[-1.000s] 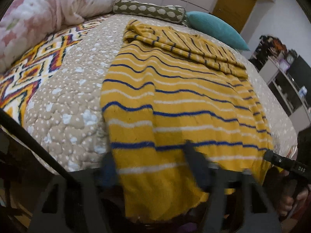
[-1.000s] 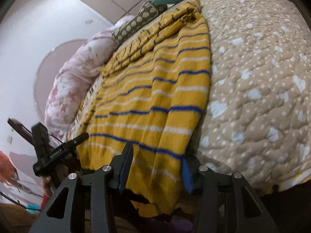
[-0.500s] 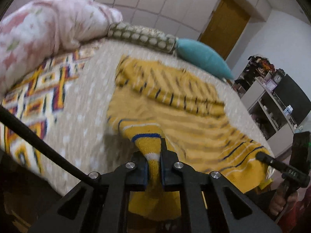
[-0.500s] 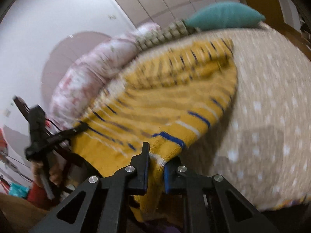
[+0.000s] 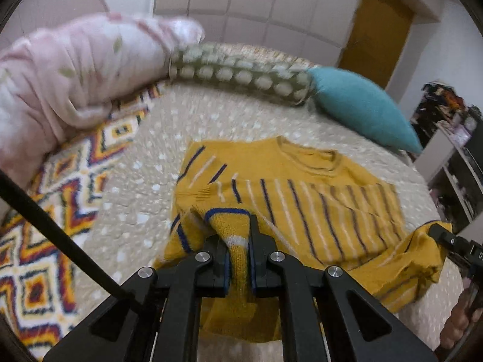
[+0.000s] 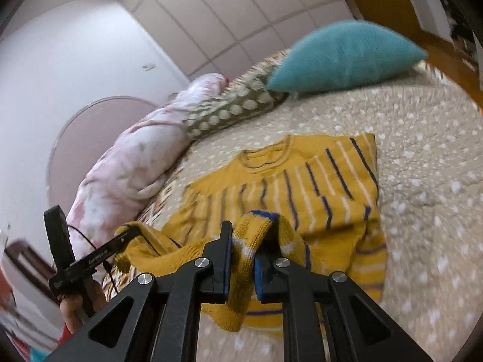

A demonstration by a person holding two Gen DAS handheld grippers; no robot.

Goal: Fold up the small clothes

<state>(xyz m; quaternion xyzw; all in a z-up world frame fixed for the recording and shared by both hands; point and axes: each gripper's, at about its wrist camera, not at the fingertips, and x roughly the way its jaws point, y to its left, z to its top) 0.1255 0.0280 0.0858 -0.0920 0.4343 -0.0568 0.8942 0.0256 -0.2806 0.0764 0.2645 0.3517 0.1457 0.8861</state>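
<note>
Both claws pinch the hem of the yellow striped sweater (image 5: 302, 199): the left claw (image 5: 238, 259) clamps one bunched corner, the right claw (image 6: 243, 259) the other. Its hem end is lifted off the beige dotted bed (image 6: 422, 181), while its collar end lies flat near the teal pillow (image 5: 359, 108).

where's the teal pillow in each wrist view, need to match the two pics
Left wrist: the teal pillow lies upper right, at the far edge of the bed, right of the dotted bolster.
Right wrist: the teal pillow lies top right of centre, right of the dotted bolster.
Shared landmark: the yellow striped sweater, its neckline toward the pillows in both views.
</note>
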